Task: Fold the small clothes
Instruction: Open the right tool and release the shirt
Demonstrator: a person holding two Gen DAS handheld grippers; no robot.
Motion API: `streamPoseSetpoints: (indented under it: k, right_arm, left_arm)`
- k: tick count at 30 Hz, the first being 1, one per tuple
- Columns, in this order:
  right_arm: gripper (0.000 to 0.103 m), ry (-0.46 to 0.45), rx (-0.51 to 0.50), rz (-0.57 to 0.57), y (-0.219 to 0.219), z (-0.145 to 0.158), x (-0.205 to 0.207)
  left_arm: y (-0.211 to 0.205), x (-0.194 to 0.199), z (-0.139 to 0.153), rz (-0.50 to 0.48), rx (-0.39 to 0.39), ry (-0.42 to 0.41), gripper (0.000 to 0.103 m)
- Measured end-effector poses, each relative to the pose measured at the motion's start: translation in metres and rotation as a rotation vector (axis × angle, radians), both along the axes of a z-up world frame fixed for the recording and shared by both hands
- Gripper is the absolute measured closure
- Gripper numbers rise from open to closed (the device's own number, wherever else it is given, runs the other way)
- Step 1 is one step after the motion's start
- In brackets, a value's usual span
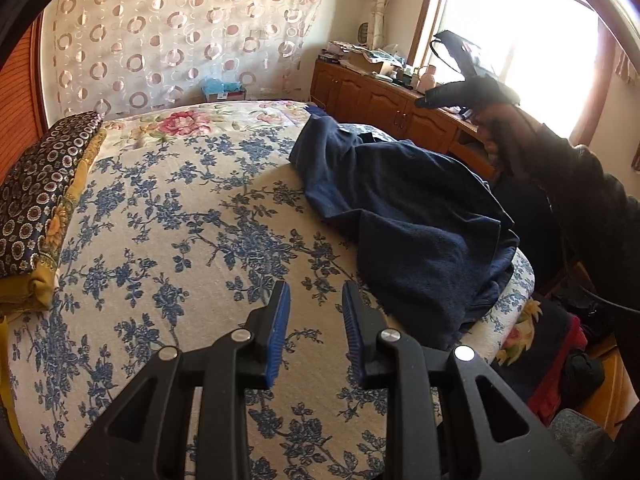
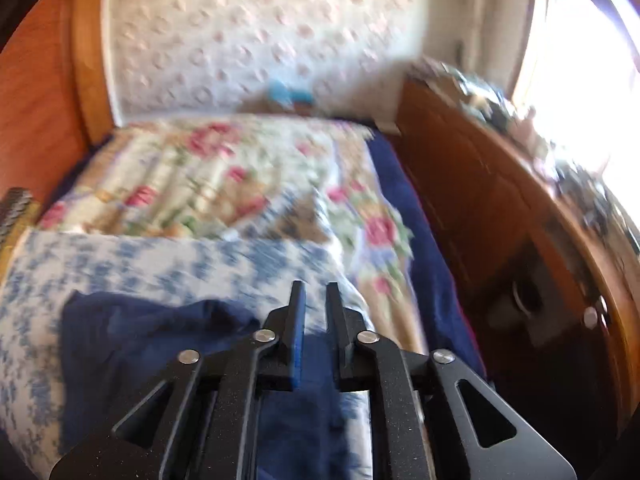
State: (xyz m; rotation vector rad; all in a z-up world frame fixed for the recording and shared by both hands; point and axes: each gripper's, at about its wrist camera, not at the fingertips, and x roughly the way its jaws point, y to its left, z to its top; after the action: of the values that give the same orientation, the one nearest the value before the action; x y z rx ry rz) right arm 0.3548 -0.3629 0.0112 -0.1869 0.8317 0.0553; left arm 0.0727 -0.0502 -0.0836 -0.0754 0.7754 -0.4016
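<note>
Closest to the left wrist camera, the left gripper [image 1: 314,298] hangs over the bed [image 1: 168,216] with its blue-padded jaws apart and nothing between them, apparently waiting above the flat blue-flowered bedspread where a fold could be laid out. Just beyond it, to the right, a dark navy garment [image 1: 404,216] lies crumpled in a heap near the bed's right edge, not yet spread or folded, so the task looks barely begun. Past the heap, the right gripper [image 1: 450,64] is raised in the air in front of the bright window [image 1: 532,32], carried by a hand in a dark sleeve; in its own blurred view its jaws stand slightly apart and empty, with the navy cloth lying on the bed below them (the blur suggests this hand is in motion). Neither gripper touches the garment. At the bed's far left sits a stack of folded patterned cloth [image 1: 36,200], probably kept aside to leave room. A wooden cabinet [image 1: 384,104] cluttered with small items runs under the window.
</note>
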Motion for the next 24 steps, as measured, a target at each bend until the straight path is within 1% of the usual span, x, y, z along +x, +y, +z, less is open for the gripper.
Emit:
streamPoseSetpoints:
  k: [2, 5, 7, 9, 12, 14, 16, 18, 21, 23, 24]
  right_arm:
    - [0.083, -0.015, 0.019, 0.026, -0.006, -0.001, -0.01]
    - [0.076, -0.052, 0.032, 0.086, -0.008, 0.0, -0.043]
    - [0.073, -0.071, 0.037, 0.147, -0.003, 0.0, -0.076]
    - [0.071, -0.069, 0.044, 0.194, 0.001, -0.003, -0.099]
    - [0.071, -0.04, 0.059, 0.242, -0.003, -0.022, -0.136]
    - [0.071, -0.011, 0.07, 0.253, -0.009, -0.033, -0.15]
    - [0.07, 0.004, 0.069, 0.237, -0.019, -0.045, -0.164]
    - [0.07, 0.024, 0.091, 0.229, -0.029, -0.055, -0.174]
    - [0.071, 0.05, 0.121, 0.211, -0.04, -0.064, -0.189]
    - [0.071, 0.058, 0.14, 0.221, -0.043, -0.067, -0.195]
    - [0.074, 0.065, 0.153, 0.232, -0.042, -0.07, -0.198]
  left_arm:
    - [-0.002, 0.0, 0.001, -0.016, -0.008, 0.0, 0.079]
    - [-0.007, 0.003, -0.001, -0.033, -0.019, 0.01, 0.078]
    - [-0.011, 0.005, -0.003, -0.039, -0.021, 0.023, 0.078]
    - [-0.016, 0.005, -0.004, -0.051, -0.026, 0.026, 0.075]
    - [-0.027, 0.008, -0.007, -0.071, -0.018, 0.039, 0.075]
    - [-0.036, 0.011, -0.011, -0.09, -0.018, 0.054, 0.075]
    - [-0.044, 0.016, -0.016, -0.106, -0.014, 0.076, 0.075]
    - [-0.055, 0.02, -0.023, -0.118, 0.001, 0.097, 0.075]
    - [-0.071, 0.025, -0.033, -0.145, 0.015, 0.126, 0.075]
    - [-0.079, 0.027, -0.038, -0.148, 0.021, 0.146, 0.075]
    - [-0.082, 0.028, -0.041, -0.149, 0.025, 0.152, 0.075]
